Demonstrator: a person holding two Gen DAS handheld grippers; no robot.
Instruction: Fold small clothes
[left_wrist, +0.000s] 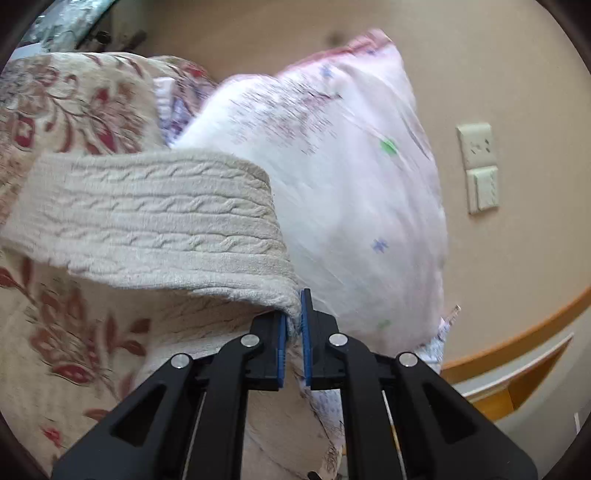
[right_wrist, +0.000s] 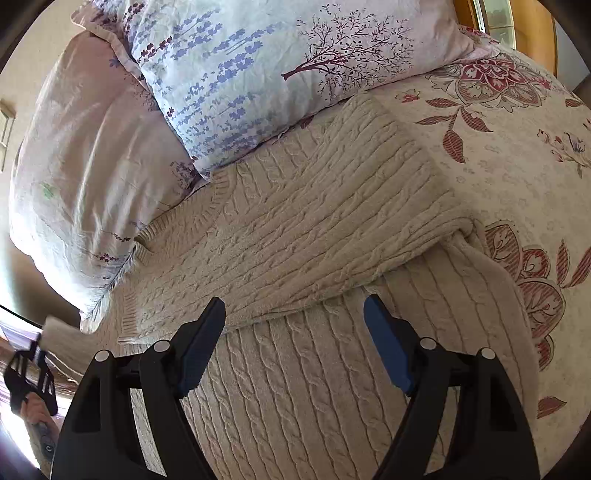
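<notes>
Sweater (right_wrist: 317, 221) — cream cable-knit — lies partly folded on floral bedspread (right_wrist: 517, 166), far edge against pillows (right_wrist: 236, 74). Left gripper (left_wrist: 294, 325) clamped on a lifted sweater edge, cloth pinched between blue pads. Right gripper (right_wrist: 295, 325) spread wide above near sweater part — nothing held.

Cream cable-knit sweater (right_wrist: 314, 221), beige bedspread (right_wrist: 517, 166) with red flowers, pillow (right_wrist: 258, 74) perhaps pale blue with lavender sprigs.
</notes>
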